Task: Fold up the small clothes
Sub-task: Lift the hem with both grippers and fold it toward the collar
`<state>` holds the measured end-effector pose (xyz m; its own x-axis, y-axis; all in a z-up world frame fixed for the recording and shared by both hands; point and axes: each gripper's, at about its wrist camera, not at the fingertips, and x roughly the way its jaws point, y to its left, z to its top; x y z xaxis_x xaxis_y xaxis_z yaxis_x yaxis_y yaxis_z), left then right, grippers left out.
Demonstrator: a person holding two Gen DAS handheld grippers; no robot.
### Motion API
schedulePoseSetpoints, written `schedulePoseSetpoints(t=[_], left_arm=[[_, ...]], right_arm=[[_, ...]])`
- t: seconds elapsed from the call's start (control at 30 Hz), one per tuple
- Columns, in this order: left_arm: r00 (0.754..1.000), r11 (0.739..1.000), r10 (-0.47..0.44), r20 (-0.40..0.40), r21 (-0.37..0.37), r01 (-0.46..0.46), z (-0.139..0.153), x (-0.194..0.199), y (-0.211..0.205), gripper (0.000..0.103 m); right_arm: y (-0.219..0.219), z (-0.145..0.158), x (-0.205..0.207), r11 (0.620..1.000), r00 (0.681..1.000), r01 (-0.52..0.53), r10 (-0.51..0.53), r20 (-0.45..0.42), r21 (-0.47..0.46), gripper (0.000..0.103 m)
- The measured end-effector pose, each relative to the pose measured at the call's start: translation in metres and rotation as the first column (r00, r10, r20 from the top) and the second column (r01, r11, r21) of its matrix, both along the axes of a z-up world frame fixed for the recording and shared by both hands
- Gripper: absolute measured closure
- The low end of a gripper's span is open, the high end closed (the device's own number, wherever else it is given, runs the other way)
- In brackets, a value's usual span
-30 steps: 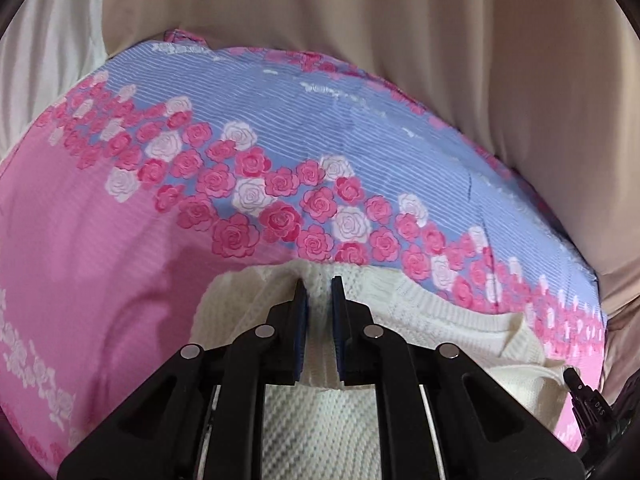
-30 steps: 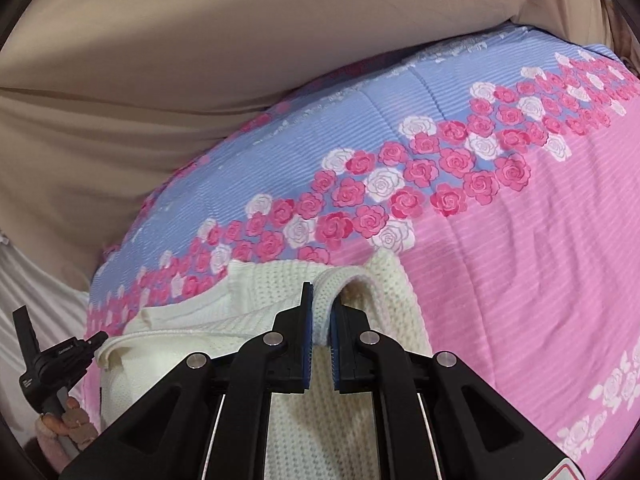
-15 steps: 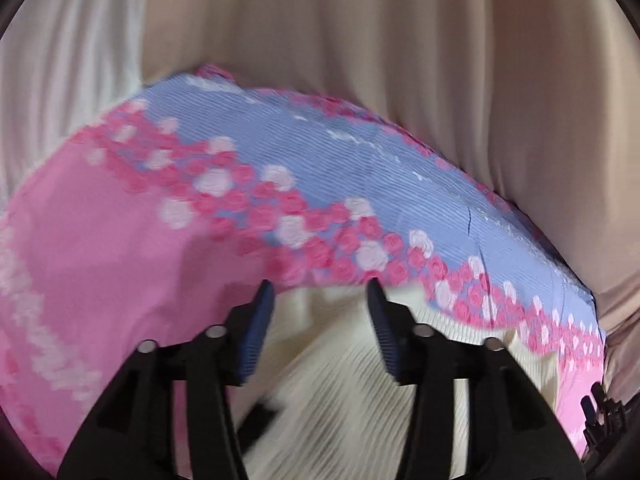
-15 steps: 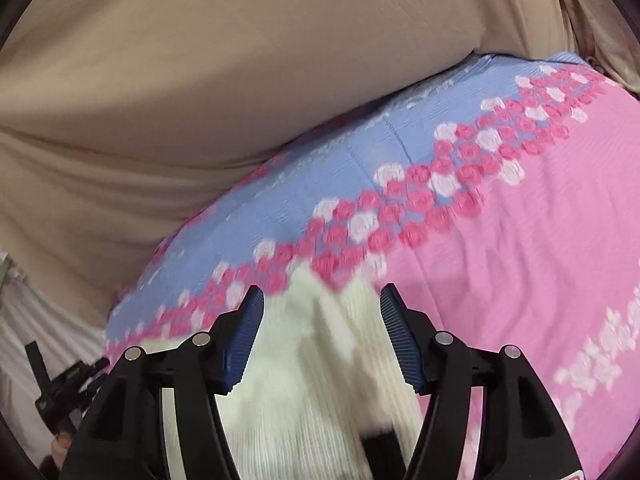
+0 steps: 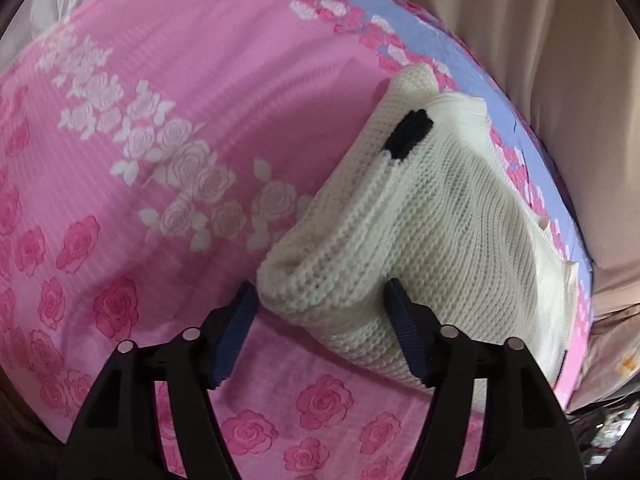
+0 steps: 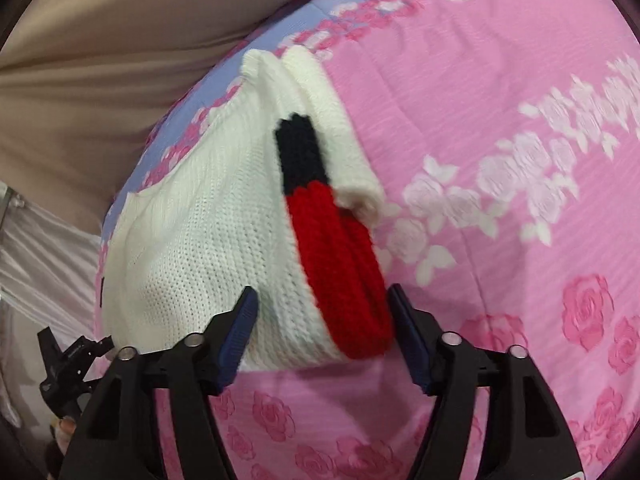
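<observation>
Now sweater [image 5: 432, 236] lies folded on pink bedspread [image 5: 168, 92], toward far edge; left gripper [image 5: 320, 336] and right gripper [image 6: 320, 336] both opening, near fold between pads, nothing clamped; fold looks done; tidying or further fold perhaps left.

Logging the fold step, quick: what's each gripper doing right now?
Left gripper: fingers opening, straddling the white knitted sweater, not gripping it.
Right gripper: fingers opening, around its red cuff, not gripping.
</observation>
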<state>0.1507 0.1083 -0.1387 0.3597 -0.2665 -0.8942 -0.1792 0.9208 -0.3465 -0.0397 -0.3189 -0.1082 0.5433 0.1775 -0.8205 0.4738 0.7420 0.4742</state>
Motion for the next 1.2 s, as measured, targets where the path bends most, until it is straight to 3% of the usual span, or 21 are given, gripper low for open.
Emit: schedulePoseSetpoints(t=[0.03, 0.1, 0.13, 0.17, 0.23, 0.33, 0.43, 0.53, 0.63, 0.7, 0.73, 0.8, 0.83, 0.9, 0.97, 1.0, 1.07, 1.2], left_arm=[[1.0, 1.0, 0.003, 0.005, 0.004, -0.003, -0.001, 0.0, -0.002, 0.035], [1.0, 1.0, 0.006, 0.009, -0.004, -0.006, 0.0, 0.003, -0.004, 0.04], [1.0, 1.0, -0.002, 0.006, -0.03, 0.002, 0.0, 0.005, -0.004, 0.061], [1.0, 0.996, -0.016, -0.021, -0.083, 0.014, -0.001, 0.007, -0.002, 0.083], [0.999, 0.992, -0.012, -0.032, -0.124, 0.008, 0.006, 0.006, 0.004, 0.09], [0.999, 0.987, -0.038, -0.028, -0.156, 0.033, 0.028, -0.007, 0.019, 0.092], [0.995, 0.984, -0.081, -0.051, -0.166, 0.072, 0.045, -0.033, 0.037, 0.093], [0.989, 0.984, -0.108, -0.105, -0.151, 0.091, 0.043, -0.057, 0.045, 0.092], [0.976, 0.989, -0.106, -0.188, -0.12, 0.084, 0.023, -0.088, 0.054, 0.089], [0.971, 0.997, -0.078, -0.228, -0.035, 0.072, 0.007, -0.104, 0.057, 0.088], [0.972, 0.998, -0.057, -0.229, 0.005, 0.06, 0.007, -0.108, 0.058, 0.09], [0.989, 0.998, -0.041, -0.141, 0.046, 0.048, 0.032, -0.108, 0.059, 0.092], [0.998, 0.996, -0.052, -0.048, 0.072, 0.055, 0.058, -0.103, 0.054, 0.09], [0.991, 0.989, -0.101, 0.086, 0.114, 0.091, 0.093, -0.089, 0.037, 0.081], [0.976, 0.985, -0.145, 0.165, 0.114, 0.127, 0.111, -0.065, 0.016, 0.045], [0.967, 0.984, -0.163, 0.196, 0.106, 0.145, 0.113, -0.052, 0.005, 0.043], [0.952, 0.974, -0.213, 0.22, 0.131, 0.187, 0.106, -0.024, -0.023, 0.043], [0.962, 0.961, -0.245, 0.122, 0.161, 0.225, 0.061, 0.025, -0.056, 0.043]], right_arm=[[0.001, 0.0, 0.005, 1.0, 1.0, -0.004, 0.004, 0.001, -0.008, 0.036], [0.001, -0.002, 0.014, 1.0, 1.0, -0.016, 0.016, 0.001, 0.002, 0.079], [-0.002, -0.001, 0.016, 1.0, 1.0, -0.006, 0.006, -0.001, 0.017, 0.088], [-0.004, 0.002, 0.015, 1.0, 1.0, 0.004, -0.004, 0.006, 0.025, 0.089], [-0.005, 0.023, 0.007, 1.0, 1.0, 0.001, -0.001, 0.03, -0.001, 0.09], [-0.005, 0.051, -0.014, 0.999, 0.999, -0.023, 0.024, 0.034, -0.031, 0.091], [-0.001, 0.068, -0.045, 0.997, 0.999, -0.053, 0.054, 0.003, -0.057, 0.091], [0.007, 0.065, -0.083, 0.996, 0.995, -0.076, 0.073, -0.063, -0.051, 0.091], [0.018, 0.034, -0.119, 0.996, 0.984, -0.094, 0.092, -0.15, -0.004, 0.086], [0.019, 0.006, -0.132, 0.996, 0.964, -0.089, 0.081, -0.255, -0.018, 0.079], [0.015, 0.003, -0.138, 0.998, 0.966, -0.056, 0.05, -0.253, -0.015, 0.078], [0.002, 0.024, -0.146, 0.998, 0.98, 0.039, -0.047, -0.194, -0.046, 0.075], [-0.001, 0.04, -0.145, 0.995, 0.986, 0.058, -0.07, -0.148, -0.086, 0.071], [-0.005, 0.067, -0.129, 0.987, 0.996, 0.057, -0.066, -0.056, -0.147, 0.058], [-0.007, 0.076, -0.102, 0.986, 0.999, 0.029, -0.031, -0.009, -0.164, 0.052], [-0.006, 0.076, -0.085, 0.985, 1.0, 0.012, -0.013, -0.006, -0.174, 0.051], [-0.004, 0.068, -0.05, 0.976, 1.0, -0.016, 0.014, -0.007, -0.216, 0.047], [-0.011, 0.04, -0.005, 0.97, 0.999, -0.025, 0.014, -0.047, -0.243, 0.047]])
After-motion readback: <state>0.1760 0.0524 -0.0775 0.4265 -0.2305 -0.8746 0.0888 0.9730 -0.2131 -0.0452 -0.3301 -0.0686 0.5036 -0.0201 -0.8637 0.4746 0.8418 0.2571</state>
